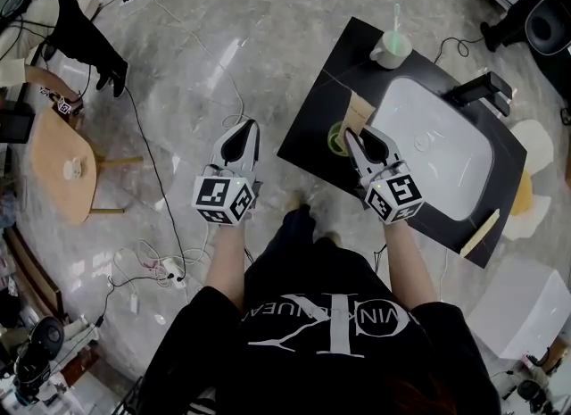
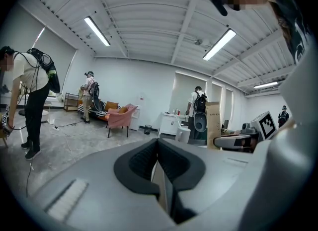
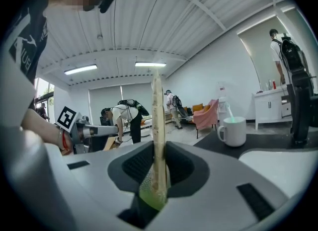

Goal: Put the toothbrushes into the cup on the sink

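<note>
My right gripper [image 1: 357, 139] hovers over the left edge of the black sink counter [image 1: 312, 128]. It is shut on a wooden toothbrush [image 3: 158, 125], whose handle stands upright between the jaws with green bristles at the bottom. A white cup [image 1: 392, 48] stands at the counter's far corner with a pale green toothbrush [image 3: 228, 111] in it; the right gripper view shows this cup [image 3: 233, 131] ahead to the right. Another wooden toothbrush [image 1: 480, 232] lies on the counter's near right edge. My left gripper [image 1: 239, 139] hangs over the floor, shut and empty, and its jaws [image 2: 159, 151] touch.
A white basin [image 1: 437, 150] fills most of the counter, with a black faucet [image 1: 483, 90] at its far side. A round wooden table [image 1: 55, 168] stands at the left, cables trail over the marble floor, and a white box [image 1: 525, 308] sits at the lower right. People work further off.
</note>
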Demonstrator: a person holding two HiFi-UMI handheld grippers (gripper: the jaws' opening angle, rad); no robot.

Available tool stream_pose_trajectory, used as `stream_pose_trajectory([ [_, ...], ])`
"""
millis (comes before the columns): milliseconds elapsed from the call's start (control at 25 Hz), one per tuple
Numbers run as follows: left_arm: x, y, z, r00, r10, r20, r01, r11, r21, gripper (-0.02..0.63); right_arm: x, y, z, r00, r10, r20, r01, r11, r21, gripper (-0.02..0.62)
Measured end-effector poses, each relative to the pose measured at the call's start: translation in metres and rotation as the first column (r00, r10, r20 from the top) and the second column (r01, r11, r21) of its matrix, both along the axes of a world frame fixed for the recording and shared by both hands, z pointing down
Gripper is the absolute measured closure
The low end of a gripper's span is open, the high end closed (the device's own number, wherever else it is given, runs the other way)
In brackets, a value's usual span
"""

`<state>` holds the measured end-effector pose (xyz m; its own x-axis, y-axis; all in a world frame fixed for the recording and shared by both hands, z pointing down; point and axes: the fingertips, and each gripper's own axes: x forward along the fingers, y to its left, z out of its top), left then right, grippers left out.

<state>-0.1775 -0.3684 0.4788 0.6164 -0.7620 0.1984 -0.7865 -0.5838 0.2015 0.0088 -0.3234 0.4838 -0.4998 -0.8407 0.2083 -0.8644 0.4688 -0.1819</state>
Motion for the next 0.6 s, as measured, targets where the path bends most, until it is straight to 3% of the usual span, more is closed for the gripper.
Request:
stream_pose_trajectory([
  [600,0.0,0.009,-0.003,1.0,0.002,0.003,-0.002,1.0,0.005,0.594,0.015,0.007,0.008,0.998,0.055,-0.001,-0.055,0.998,-0.034,0.528],
])
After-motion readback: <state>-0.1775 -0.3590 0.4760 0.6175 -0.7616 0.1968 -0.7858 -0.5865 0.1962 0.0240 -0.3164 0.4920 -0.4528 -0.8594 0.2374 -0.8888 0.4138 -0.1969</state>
